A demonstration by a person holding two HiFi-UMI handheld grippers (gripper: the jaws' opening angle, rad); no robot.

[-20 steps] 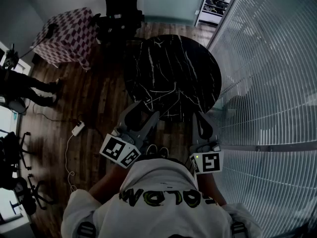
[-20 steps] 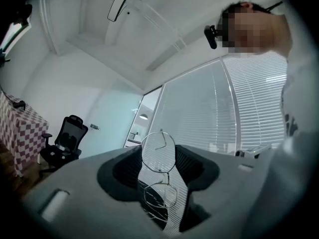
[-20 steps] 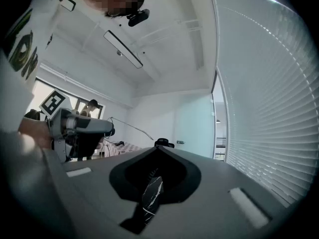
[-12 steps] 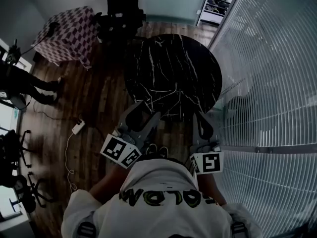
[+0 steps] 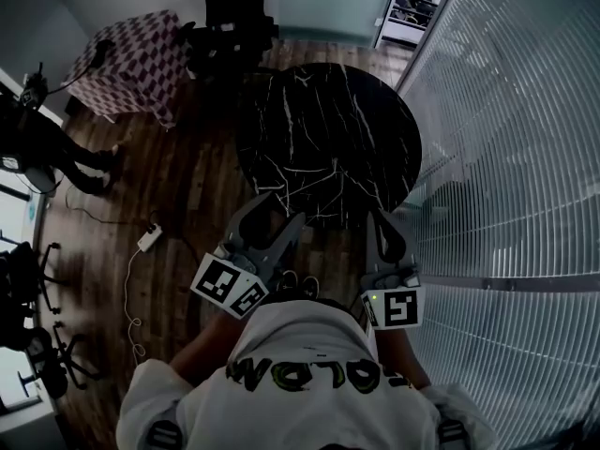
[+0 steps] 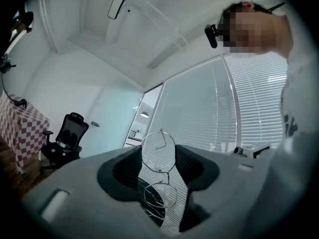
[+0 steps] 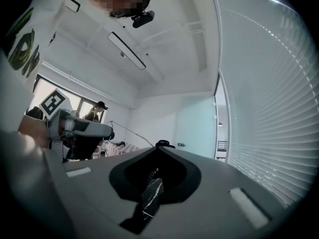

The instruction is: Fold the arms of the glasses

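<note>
Holding unchanged, left fingers (image 6: 124, 171) pinch the glasses (image 6: 160, 174); right fingers (image 7: 214, 183) stay pressed together.

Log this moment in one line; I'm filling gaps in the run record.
left gripper: shut on glasses | right gripper: shut, empty | both at near edge of marble table | arms: fold state unclear

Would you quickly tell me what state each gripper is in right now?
Left gripper: shut on the glasses.
Right gripper: shut, holding nothing.
</note>
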